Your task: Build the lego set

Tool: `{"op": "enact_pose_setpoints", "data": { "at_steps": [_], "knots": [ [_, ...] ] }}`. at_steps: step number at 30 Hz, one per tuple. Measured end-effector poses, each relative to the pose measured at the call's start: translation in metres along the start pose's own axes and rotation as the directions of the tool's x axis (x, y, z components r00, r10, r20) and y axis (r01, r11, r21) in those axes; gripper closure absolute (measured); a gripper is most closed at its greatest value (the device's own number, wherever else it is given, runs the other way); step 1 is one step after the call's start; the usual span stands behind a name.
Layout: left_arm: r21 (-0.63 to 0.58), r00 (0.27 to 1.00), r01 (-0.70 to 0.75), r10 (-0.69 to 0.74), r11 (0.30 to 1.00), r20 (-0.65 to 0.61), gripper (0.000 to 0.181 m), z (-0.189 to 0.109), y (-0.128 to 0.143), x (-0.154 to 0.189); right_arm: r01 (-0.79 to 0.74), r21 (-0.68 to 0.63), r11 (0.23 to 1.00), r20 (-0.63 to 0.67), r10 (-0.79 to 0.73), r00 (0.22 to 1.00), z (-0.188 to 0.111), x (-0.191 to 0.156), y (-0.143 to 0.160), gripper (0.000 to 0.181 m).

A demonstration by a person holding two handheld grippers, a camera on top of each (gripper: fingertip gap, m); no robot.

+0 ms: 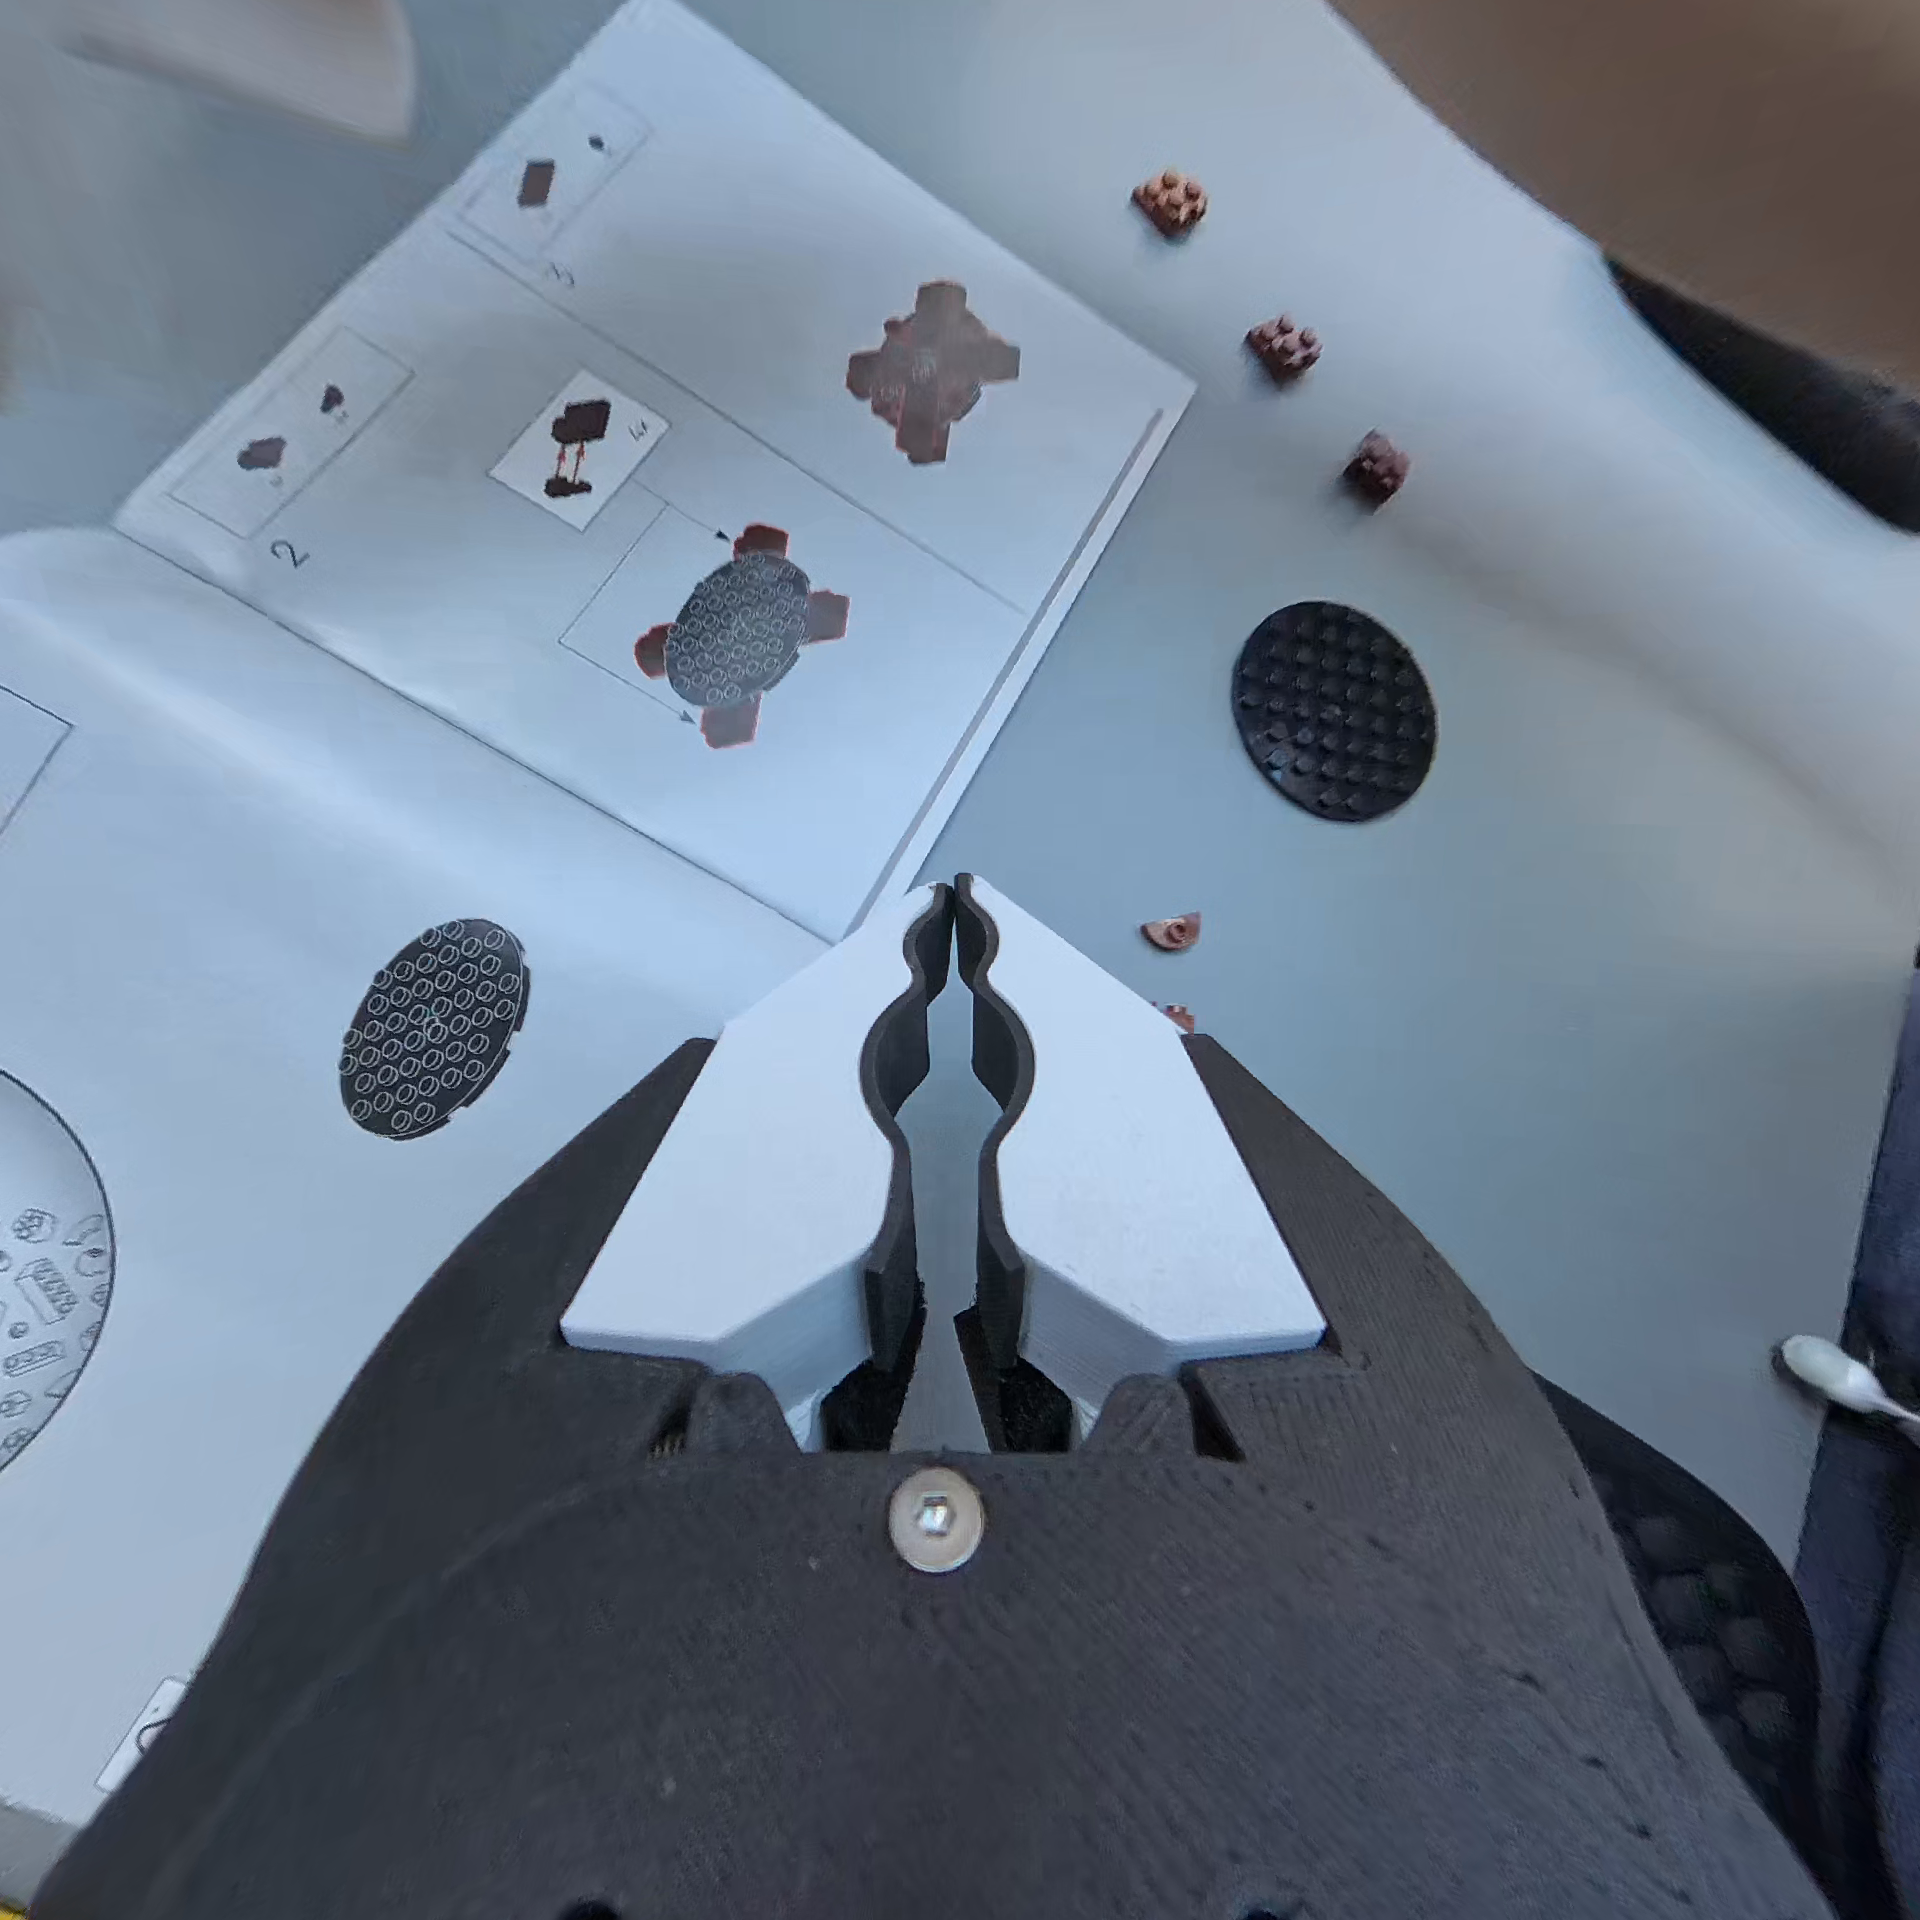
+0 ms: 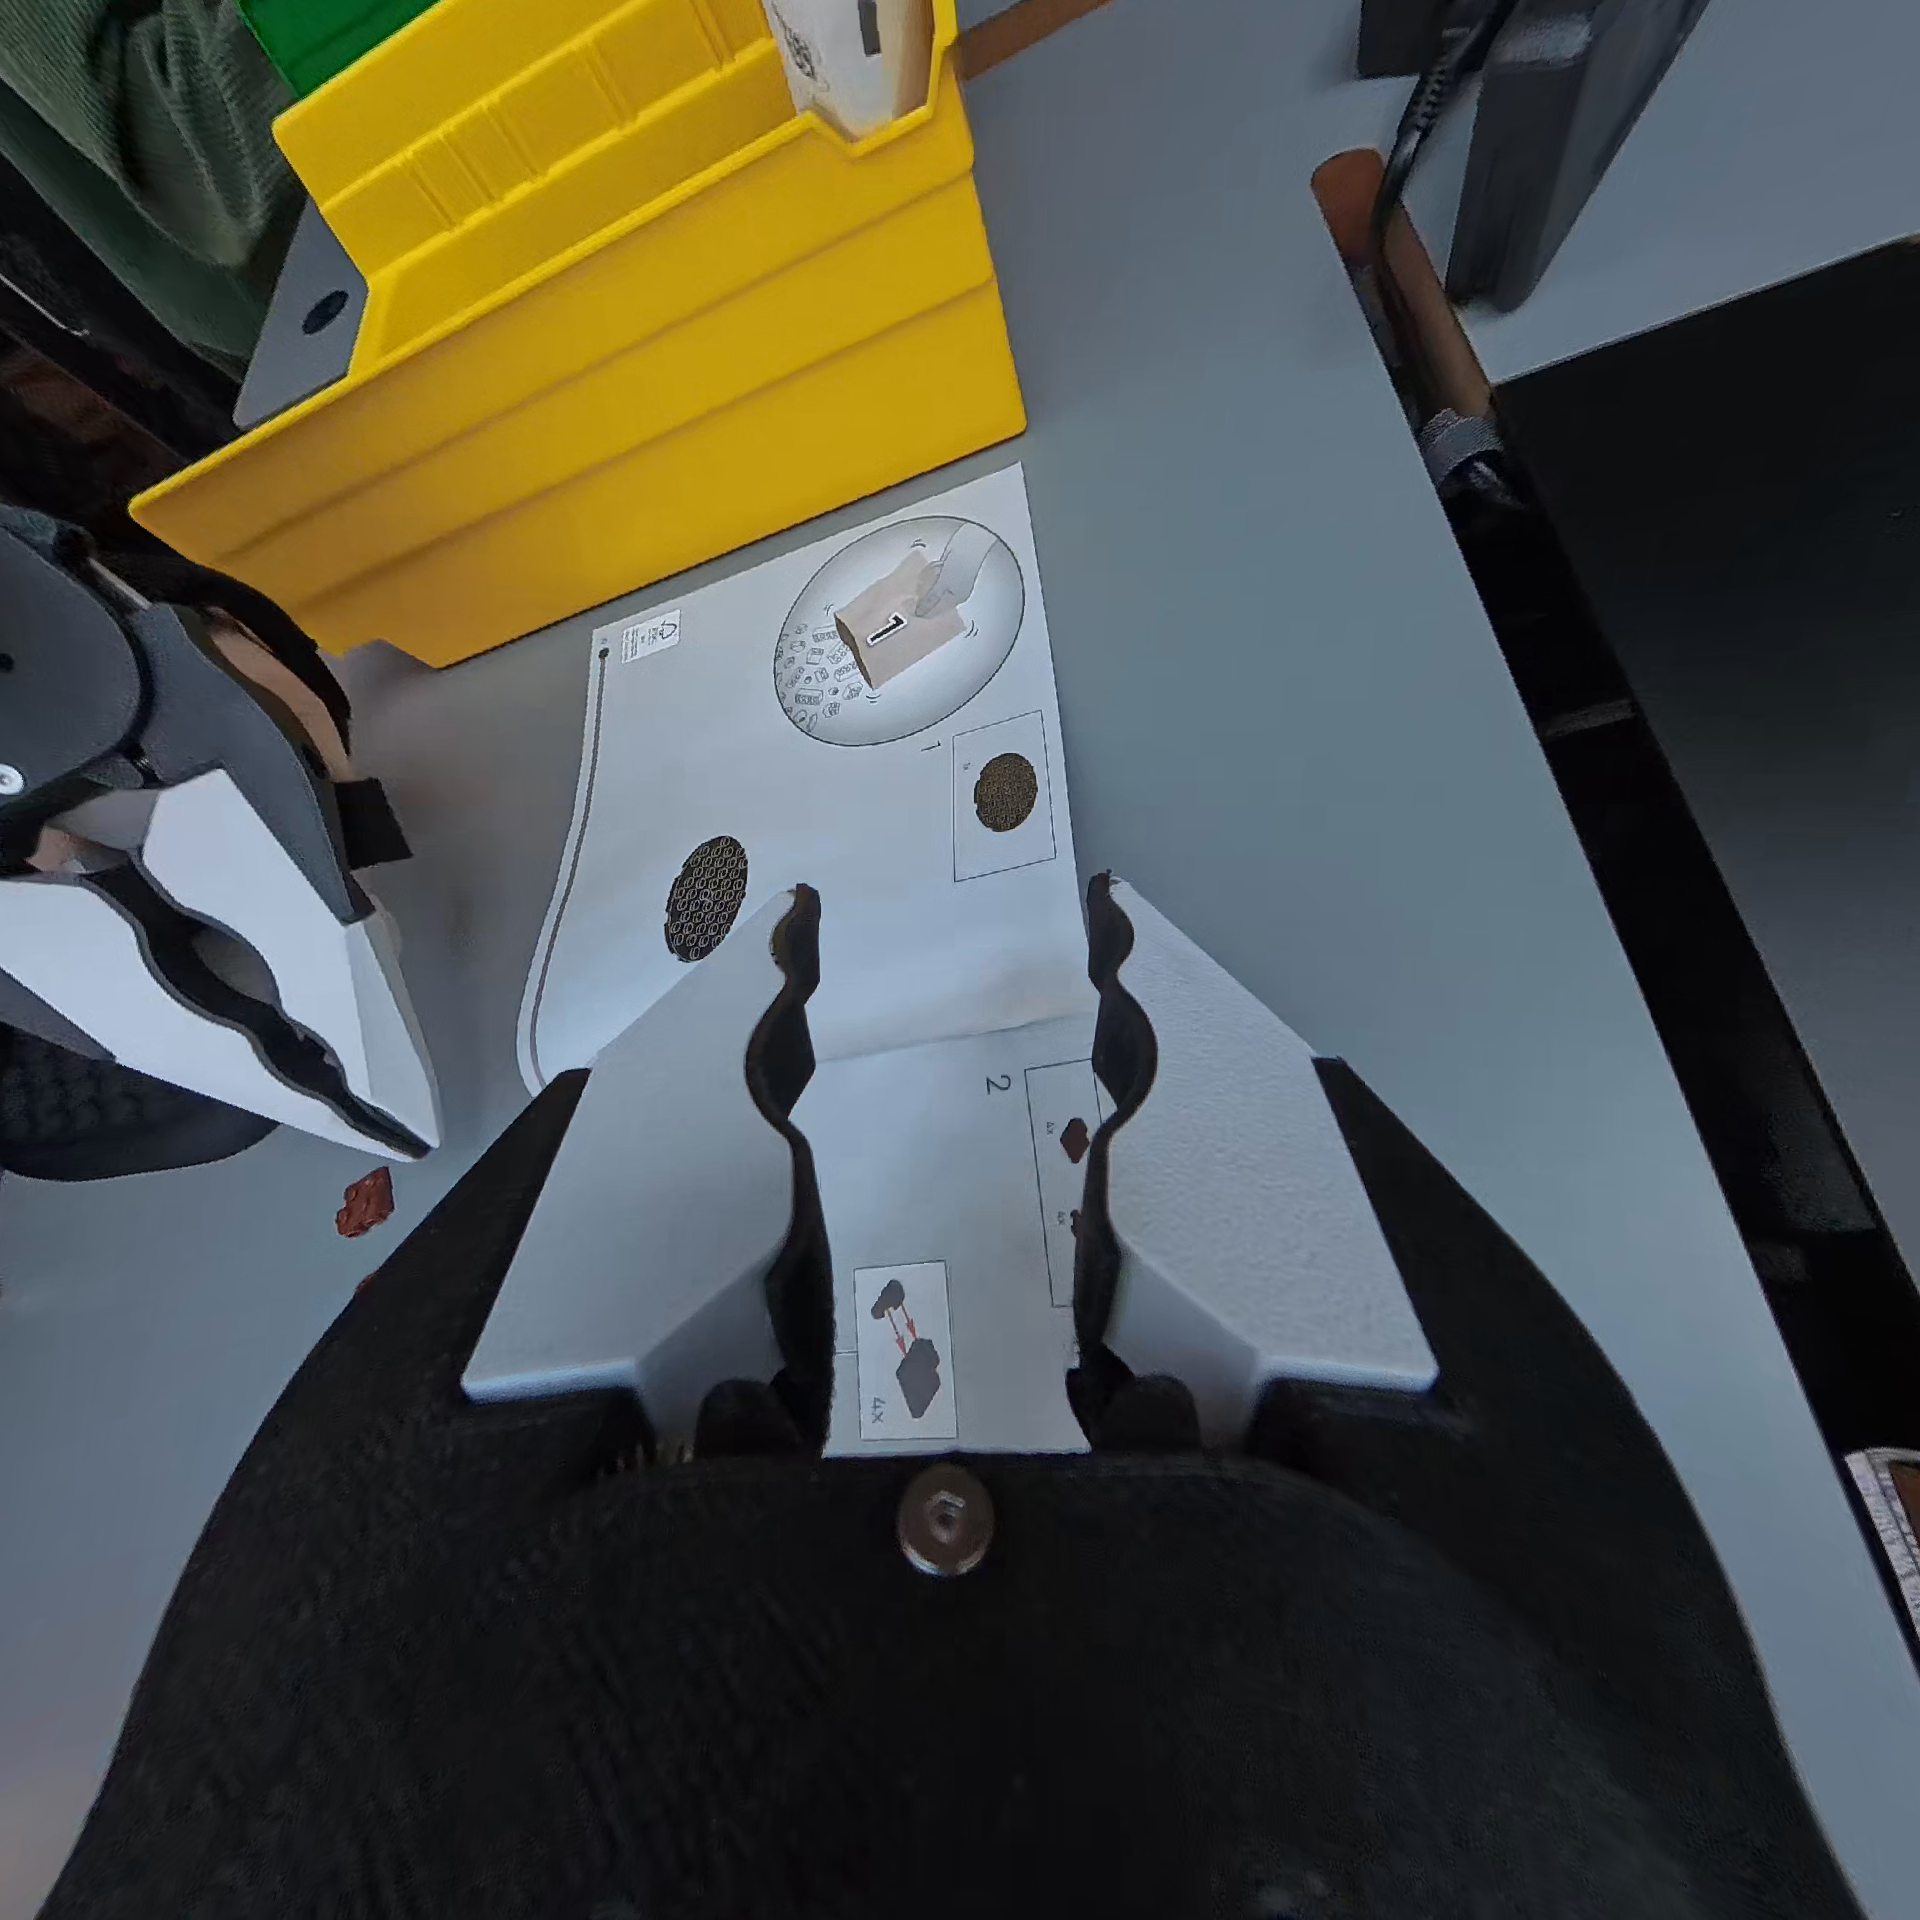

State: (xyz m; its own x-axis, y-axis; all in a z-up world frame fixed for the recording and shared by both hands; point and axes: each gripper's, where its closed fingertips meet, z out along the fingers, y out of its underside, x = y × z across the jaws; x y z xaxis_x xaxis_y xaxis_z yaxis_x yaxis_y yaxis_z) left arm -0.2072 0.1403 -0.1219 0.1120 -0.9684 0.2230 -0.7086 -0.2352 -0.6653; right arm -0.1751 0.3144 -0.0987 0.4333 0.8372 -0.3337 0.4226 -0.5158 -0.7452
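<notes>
Nearest my lens is my left hand-held gripper (image 1: 953,899), its black wavy pads pressed together at the tips with nothing between them, hovering over the lower edge of the open white instruction booklet (image 1: 582,582) on the pale grey counter (image 1: 1558,935). My right hand-held gripper (image 2: 951,899) is spread wide and empty above the same paper booklet (image 2: 831,831), whose printed pages show a dark studded disc and small brown parts.

The lego pieces lie loose on the counter to the right of the booklet. The round black studded plate (image 1: 1334,711) sits flat, studs up. Beyond it, three small reddish-brown square studded bricks run in a slanting row, well apart from each other: the farthest brick (image 1: 1171,201), the middle brick (image 1: 1285,346) and the nearest brick (image 1: 1376,468). A tiny reddish-brown half-round piece (image 1: 1172,930) lies just beside my left fingers.

A yellow ribbed plastic bin (image 2: 644,343) stands at the booklet's far edge.
</notes>
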Motion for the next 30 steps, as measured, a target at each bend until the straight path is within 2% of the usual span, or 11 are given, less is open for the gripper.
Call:
{"op": "enact_pose_setpoints", "data": {
  "at_steps": [4, 7, 9, 12, 17, 22, 26, 30],
  "knots": [
    [-0.020, 0.999, 0.051, -0.051, 0.998, 0.003, 0.181, 0.014, 0.012, -0.006, 0.021, -0.170, 0.985, 0.047, -0.013, 0.999, 0.021, 0.008, 0.014, 0.129],
    [-0.042, 0.997, 0.064, -0.062, 0.997, 0.035, 0.181, 0.018, 0.020, -0.016, 0.063, -0.316, 0.947, 0.028, -0.058, 0.998, 0.034, 0.014, 0.028, 0.130],
    [-0.025, 0.995, 0.096, -0.096, 0.995, 0.021, 0.181, 0.019, 0.020, -0.018, 0.050, -0.404, 0.913, 0.050, -0.033, 0.998, 0.037, 0.013, 0.037, 0.141],
    [0.001, 0.981, 0.187, -0.187, 0.982, -0.056, 0.181, 0.022, 0.018, -0.014, 0.032, -0.451, 0.892, 0.072, 0.000, 0.997, 0.042, 0.011, 0.038, 0.151],
    [0.012, 0.974, 0.210, -0.208, 0.978, -0.091, 0.181, 0.023, 0.017, -0.012, 0.042, -0.402, 0.915, 0.074, -0.014, 0.997, 0.041, 0.008, 0.022, 0.165],
    [0.015, 0.981, 0.183, -0.182, 0.983, -0.070, 0.181, 0.023, 0.016, -0.014, 0.042, -0.329, 0.943, 0.128, 0.001, 0.992, 0.014, -0.014, -0.002, 0.172],
    [0.015, 0.989, 0.147, -0.146, 0.989, -0.038, 0.181, 0.025, 0.013, -0.016, 0.052, -0.349, 0.936, 0.147, 0.000, 0.989, -0.012, -0.031, -0.011, 0.174],
    [0.027, 0.994, 0.110, -0.110, 0.994, 0.004, 0.181, 0.027, 0.009, -0.020, 0.081, -0.386, 0.919, 0.116, -0.039, 0.992, -0.023, -0.043, -0.017, 0.174]
  ]
}}
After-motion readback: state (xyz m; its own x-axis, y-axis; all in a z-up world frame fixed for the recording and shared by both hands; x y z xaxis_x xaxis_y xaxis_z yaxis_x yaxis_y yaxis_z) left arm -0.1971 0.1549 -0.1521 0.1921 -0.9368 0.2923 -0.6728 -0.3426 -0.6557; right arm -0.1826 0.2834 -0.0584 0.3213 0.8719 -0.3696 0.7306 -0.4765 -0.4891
